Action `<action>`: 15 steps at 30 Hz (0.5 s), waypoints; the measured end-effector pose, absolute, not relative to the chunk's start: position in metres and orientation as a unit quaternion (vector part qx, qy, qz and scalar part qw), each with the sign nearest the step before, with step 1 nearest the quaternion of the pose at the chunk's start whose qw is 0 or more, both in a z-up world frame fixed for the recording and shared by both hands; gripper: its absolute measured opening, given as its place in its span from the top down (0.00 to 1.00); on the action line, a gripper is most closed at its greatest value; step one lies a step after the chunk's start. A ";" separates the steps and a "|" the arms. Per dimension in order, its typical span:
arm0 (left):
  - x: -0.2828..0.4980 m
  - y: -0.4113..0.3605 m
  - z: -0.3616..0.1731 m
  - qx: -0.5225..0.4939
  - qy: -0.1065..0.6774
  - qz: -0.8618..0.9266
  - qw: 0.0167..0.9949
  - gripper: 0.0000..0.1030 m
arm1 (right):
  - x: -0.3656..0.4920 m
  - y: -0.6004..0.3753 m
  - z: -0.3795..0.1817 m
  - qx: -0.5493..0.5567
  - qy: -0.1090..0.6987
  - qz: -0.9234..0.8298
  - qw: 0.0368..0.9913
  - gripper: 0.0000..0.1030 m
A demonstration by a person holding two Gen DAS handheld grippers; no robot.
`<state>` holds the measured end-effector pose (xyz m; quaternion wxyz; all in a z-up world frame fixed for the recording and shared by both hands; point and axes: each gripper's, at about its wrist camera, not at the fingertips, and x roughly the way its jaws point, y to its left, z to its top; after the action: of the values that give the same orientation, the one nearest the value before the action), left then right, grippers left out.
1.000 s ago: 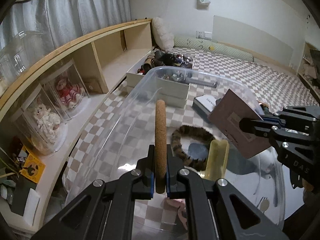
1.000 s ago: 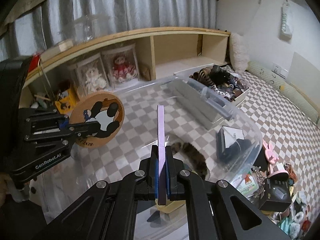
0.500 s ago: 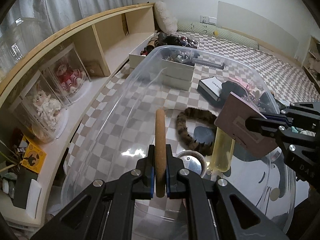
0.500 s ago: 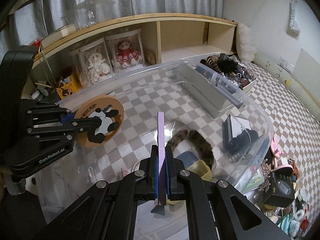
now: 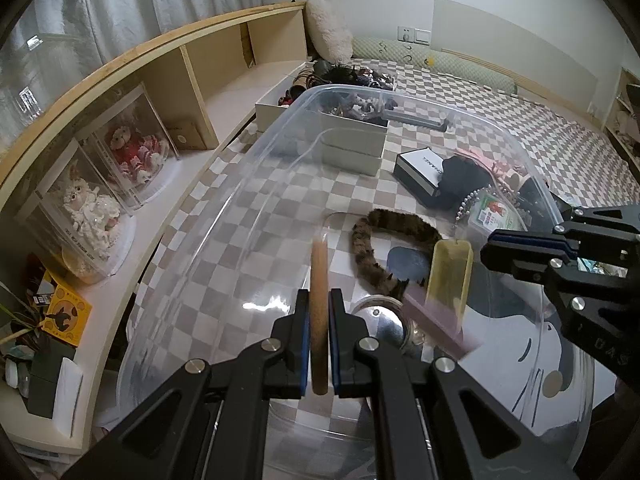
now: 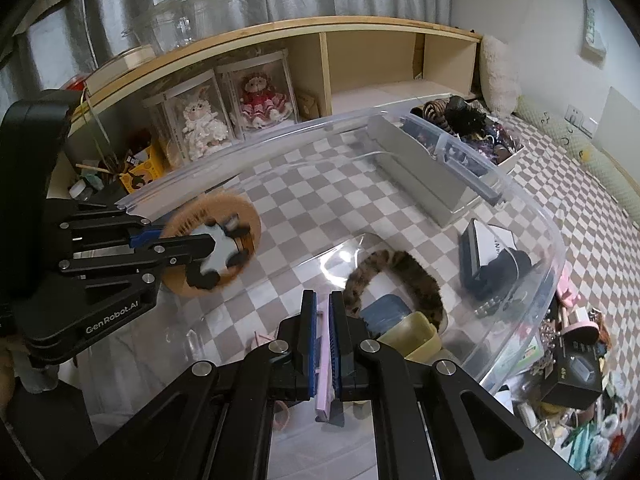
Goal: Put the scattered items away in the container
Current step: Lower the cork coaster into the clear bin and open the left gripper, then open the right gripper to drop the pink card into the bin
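Observation:
A clear plastic bin (image 5: 240,184) lies under both grippers. My left gripper (image 5: 319,296) is shut on a round cork coaster (image 5: 319,268), seen edge-on; the right wrist view shows its panda face (image 6: 236,216), blurred. My right gripper (image 5: 486,249) has its jaws together with nothing between the tips. The pink card (image 5: 436,320) is loose below it, blurred, inside the bin. In the right wrist view, the card (image 6: 323,360) shows through the gap of the right gripper (image 6: 323,296). A leopard-print headband (image 5: 396,228), a yellow tray (image 5: 448,276) and a round metal lid (image 5: 380,320) lie in the bin.
White boxes of accessories (image 5: 352,140) and a black-and-white box (image 5: 420,168) stand beyond the bin on the checked cloth. Doll cases (image 5: 132,152) fill the wooden shelf at left. Small clutter (image 6: 572,364) lies outside the bin's right side.
The pink card has left the right gripper's jaws and dropped lower into the bin. Both views have tipped further down over the bin. The coaster stays gripped.

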<state>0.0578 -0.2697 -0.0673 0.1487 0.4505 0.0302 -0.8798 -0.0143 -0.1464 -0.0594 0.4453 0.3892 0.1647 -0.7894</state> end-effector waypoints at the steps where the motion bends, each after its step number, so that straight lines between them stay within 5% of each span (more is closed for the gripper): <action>1: 0.058 -0.270 -0.067 0.450 0.031 -0.880 0.149 0.92 | -0.015 -0.146 -0.060 0.390 0.164 -0.789 0.445 0.94; 6: 0.058 -0.269 -0.066 0.446 0.030 -0.881 0.155 0.58 | -0.016 -0.143 -0.060 0.392 0.160 -0.790 0.444 0.94; 10: 0.058 -0.267 -0.062 0.441 0.028 -0.883 0.157 0.55 | -0.016 -0.140 -0.059 0.392 0.157 -0.789 0.447 0.94; 15: 0.058 -0.265 -0.059 0.436 0.020 -0.885 0.160 0.39 | -0.017 -0.136 -0.058 0.397 0.146 -0.785 0.452 0.94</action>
<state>0.0584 -0.2651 -0.0587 0.1597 0.4359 0.0201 -0.8855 -0.0171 -0.1356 -0.0576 0.4518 0.3972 0.1464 -0.7853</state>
